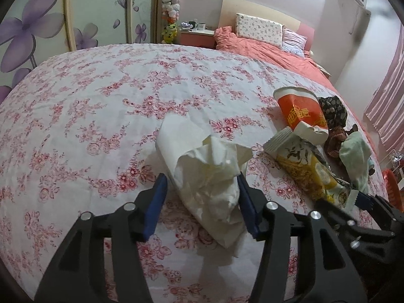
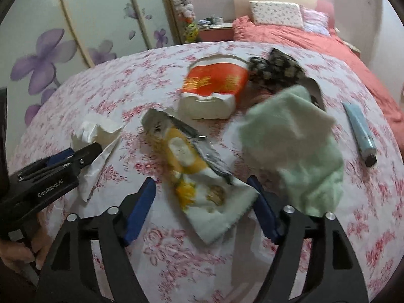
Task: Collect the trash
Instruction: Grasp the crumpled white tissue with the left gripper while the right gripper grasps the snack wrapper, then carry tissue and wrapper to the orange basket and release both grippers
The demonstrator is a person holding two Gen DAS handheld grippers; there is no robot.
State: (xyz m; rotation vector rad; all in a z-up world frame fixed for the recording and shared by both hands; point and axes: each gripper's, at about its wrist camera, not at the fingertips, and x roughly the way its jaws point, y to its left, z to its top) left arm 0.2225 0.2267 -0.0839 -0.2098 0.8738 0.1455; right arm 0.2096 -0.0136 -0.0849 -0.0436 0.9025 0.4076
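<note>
The left claw is spread wide, released, with its blue pads on either side of a crumpled white tissue that lies on the floral-sheeted bed. The right pad touches the tissue's edge; the left pad stands just clear of it.

The right claw is likewise spread and released, straddling the near end of a yellow-and-white snack wrapper lying flat on the bed.

Beyond the wrapper lies a crushed orange-and-white paper cup on its side. A pale green cloth lies just to the right of the wrapper, with a dark patterned fabric behind it. A light blue tube lies well apart to the right. The right-wrist view is motion-blurred.
</note>
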